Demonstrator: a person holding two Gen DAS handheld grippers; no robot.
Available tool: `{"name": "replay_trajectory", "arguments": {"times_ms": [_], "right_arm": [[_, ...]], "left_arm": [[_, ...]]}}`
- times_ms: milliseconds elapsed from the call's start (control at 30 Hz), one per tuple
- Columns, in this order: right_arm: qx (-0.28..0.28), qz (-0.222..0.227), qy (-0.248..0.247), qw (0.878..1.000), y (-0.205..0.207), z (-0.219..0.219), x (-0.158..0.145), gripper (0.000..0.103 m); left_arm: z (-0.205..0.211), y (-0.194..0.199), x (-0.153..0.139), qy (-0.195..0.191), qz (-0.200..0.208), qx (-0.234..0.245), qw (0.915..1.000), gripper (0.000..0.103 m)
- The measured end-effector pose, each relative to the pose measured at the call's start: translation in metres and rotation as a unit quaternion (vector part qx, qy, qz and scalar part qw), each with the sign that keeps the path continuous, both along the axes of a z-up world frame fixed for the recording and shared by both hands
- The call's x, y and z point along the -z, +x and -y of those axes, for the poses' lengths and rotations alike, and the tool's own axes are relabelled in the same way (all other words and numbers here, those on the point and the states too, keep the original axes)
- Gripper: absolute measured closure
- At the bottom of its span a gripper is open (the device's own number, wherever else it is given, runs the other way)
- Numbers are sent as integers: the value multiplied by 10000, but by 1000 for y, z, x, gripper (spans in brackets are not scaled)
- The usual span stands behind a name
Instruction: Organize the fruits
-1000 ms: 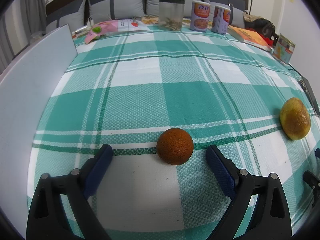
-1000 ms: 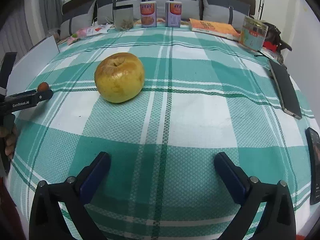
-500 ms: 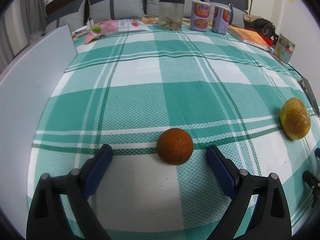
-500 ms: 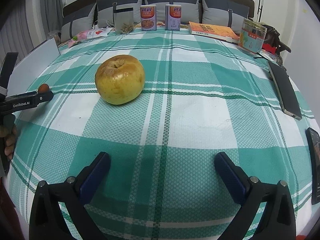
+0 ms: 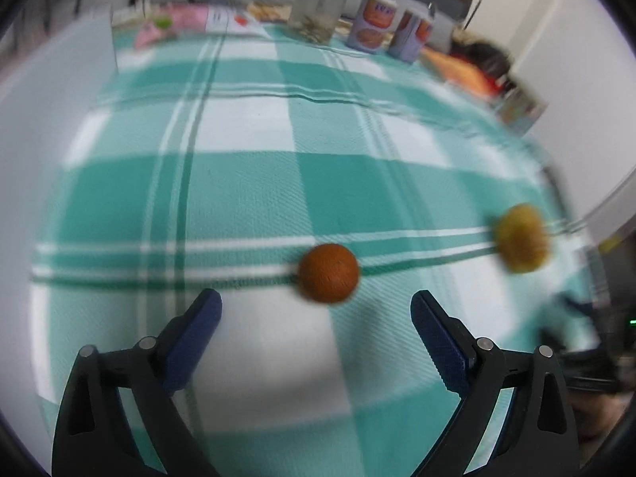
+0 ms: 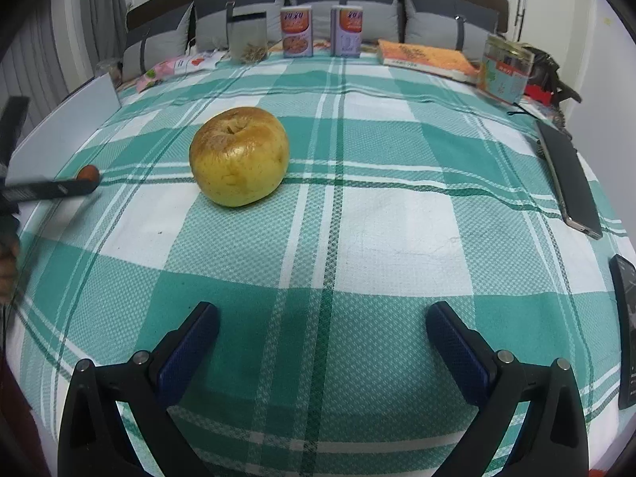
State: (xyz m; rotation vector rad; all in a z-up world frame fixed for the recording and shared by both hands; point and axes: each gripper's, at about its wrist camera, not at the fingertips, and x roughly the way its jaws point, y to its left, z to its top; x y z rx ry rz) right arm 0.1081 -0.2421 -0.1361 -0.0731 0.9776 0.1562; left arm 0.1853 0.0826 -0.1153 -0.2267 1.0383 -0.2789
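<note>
A small orange (image 5: pixel 328 272) lies on the green-and-white checked cloth, just ahead of my open left gripper (image 5: pixel 316 312), with nothing between the fingers. A yellow, brown-blotched apple (image 5: pixel 521 237) rests further right in the blurred left wrist view. In the right wrist view the same apple (image 6: pixel 239 155) sits ahead and to the left of my open right gripper (image 6: pixel 322 324), well clear of its fingers. At the far left edge of that view the orange (image 6: pixel 89 173) shows partly behind the left gripper's finger (image 6: pixel 47 191).
Along the far edge stand a clear jar (image 6: pixel 247 37), two cans (image 6: pixel 296 32), an orange book (image 6: pixel 427 59) and a printed tin (image 6: pixel 506 68). A white board (image 6: pixel 59 131) borders the left side. Two phones (image 6: pixel 570 180) lie at the right.
The left wrist view has swung and blurred: the orange and apple now appear a bit higher and shifted. The right gripper has crept slightly toward the apple. Both grippers stay open.
</note>
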Motion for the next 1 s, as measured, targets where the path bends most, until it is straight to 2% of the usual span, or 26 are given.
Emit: {"name": "replay_trajectory", "arguments": {"times_ms": [33,100,200,233,267,300,333,367,433,467,533,600,633,667,733,800,867,933,1000], "right_arm": [[-6,-72,161,9998,4,1,-3,0],[-116,-2,559,9984,14,1,-15,0],[-419,72,453,9981,39,-16,-32,0],[-529,56,433,9976,48,-23,-36,0],[-602,22,443,9972,56,-27,-39,0],[-661,-76,465,9967,68,-31,-40,0],[-701,-195,492,9961,77,-35,-39,0],[-737,-283,519,9955,84,-39,-37,0],[-893,-466,579,9932,98,-47,-32,15],[-911,-576,534,9927,102,-50,-29,37],[-891,-696,528,9922,106,-52,-27,38],[-861,-945,739,9890,106,-54,-31,38],[-858,-1019,896,9870,106,-54,-34,38],[-938,-1047,1110,9838,103,-61,-44,38],[-1201,-988,1389,9780,98,-81,-68,38],[-1568,-965,1701,9681,96,-117,-94,38],[-2066,-941,1963,9539,95,-171,-121,38],[-2604,-973,2157,9360,92,-235,-144,38],[-3029,-1047,2272,9196,87,-287,-155,38]], "left_arm": [[-5,-3,-3,-34,7,-14,10000,7],[2,-4,-5,276,95,135,9995,7],[36,2,0,937,220,400,9946,8],[42,5,1,1016,244,381,9938,12],[46,9,2,1068,223,340,9934,34],[49,13,5,1113,119,269,9933,45],[52,15,4,1289,189,122,9914,59],[49,14,3,1269,173,114,9917,72],[45,14,1,1169,98,35,9931,74],[42,12,-1,1103,76,12,9939,75],[34,3,-12,883,34,-68,9961,75],[17,-12,-36,295,29,-199,9994,75],[1,-25,-59,-153,66,-287,9994,75],[-8,-32,-73,-336,115,-328,9988,75],[-42,-55,-119,-653,371,-507,9959,75],[-87,-73,-158,-620,653,-812,9926,75],[-128,-79,-176,-525,714,-1157,9893,75],[-180,-80,-176,-303,617,-1681,9834,75],[-230,-75,-156,-76,342,-2160,9758,75]]}}
